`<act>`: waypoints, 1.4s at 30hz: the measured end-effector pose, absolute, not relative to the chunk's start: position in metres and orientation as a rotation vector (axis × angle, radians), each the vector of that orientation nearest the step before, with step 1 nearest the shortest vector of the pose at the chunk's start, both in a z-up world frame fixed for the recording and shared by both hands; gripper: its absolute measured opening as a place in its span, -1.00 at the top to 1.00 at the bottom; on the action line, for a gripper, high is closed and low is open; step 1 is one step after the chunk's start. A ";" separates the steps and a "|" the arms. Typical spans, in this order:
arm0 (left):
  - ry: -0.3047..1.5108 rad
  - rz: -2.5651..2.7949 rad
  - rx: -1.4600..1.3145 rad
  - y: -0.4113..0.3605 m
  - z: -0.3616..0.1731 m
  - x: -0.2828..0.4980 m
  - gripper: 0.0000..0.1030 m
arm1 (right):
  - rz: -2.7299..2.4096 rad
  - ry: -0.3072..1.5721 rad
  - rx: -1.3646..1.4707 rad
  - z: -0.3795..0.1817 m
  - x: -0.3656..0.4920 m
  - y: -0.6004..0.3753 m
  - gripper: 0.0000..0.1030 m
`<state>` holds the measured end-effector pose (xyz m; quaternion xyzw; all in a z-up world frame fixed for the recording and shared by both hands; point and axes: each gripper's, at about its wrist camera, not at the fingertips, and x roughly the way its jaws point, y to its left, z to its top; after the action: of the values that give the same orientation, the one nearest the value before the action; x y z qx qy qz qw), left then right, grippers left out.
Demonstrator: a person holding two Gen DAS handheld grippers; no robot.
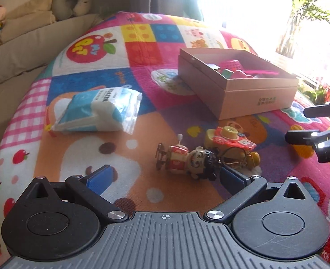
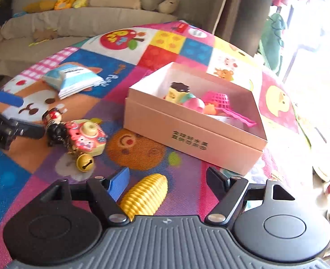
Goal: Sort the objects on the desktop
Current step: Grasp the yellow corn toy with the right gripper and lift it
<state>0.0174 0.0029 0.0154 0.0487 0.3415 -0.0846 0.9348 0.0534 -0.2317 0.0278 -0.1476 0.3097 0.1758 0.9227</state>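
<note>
A wind-up doll (image 1: pixel 189 161) with black hair lies on the patchwork mat, just ahead of my left gripper (image 1: pixel 167 177), which is open; the doll's head is near the right finger. Beside the doll are a yellow-and-pink toy camera (image 1: pixel 230 139) and a gold bell (image 1: pixel 253 158). My right gripper (image 2: pixel 168 179) is open over a yellow ribbed toy (image 2: pixel 144 195), which lies on the mat close to the blue left pad (image 2: pixel 120 182). The pink cardboard box (image 2: pixel 187 134) stands open behind, holding several toys. The doll (image 2: pixel 52 123) and the left gripper (image 2: pixel 19 114) show at the left of the right wrist view.
A plastic-wrapped blue-and-white packet (image 1: pixel 97 112) lies at the left of the mat. A beige sofa (image 2: pixel 75 22) with plush toys runs behind the table. A bright window and plants are on the right. The right gripper (image 1: pixel 299 124) enters the left wrist view from the right edge.
</note>
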 end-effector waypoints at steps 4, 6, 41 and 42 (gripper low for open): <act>0.676 -0.086 0.170 -0.006 0.014 0.029 -1.00 | 0.359 0.671 -0.207 0.023 0.056 -0.251 -0.53; 0.659 0.037 0.173 0.007 0.017 0.038 -1.00 | 0.347 0.670 -0.214 0.020 0.054 -0.254 -0.55; 0.628 -0.294 0.078 -0.020 0.022 0.007 -1.00 | 0.399 0.677 0.016 0.008 0.006 -0.309 0.41; 0.623 -0.308 0.090 -0.024 0.022 0.007 -1.00 | 0.418 0.668 -0.003 0.008 0.008 -0.300 0.41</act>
<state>0.0066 -0.0237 0.0222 0.0442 0.3049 -0.1507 0.9393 0.0081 -0.3003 0.0084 -0.0014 0.3254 0.2037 0.9234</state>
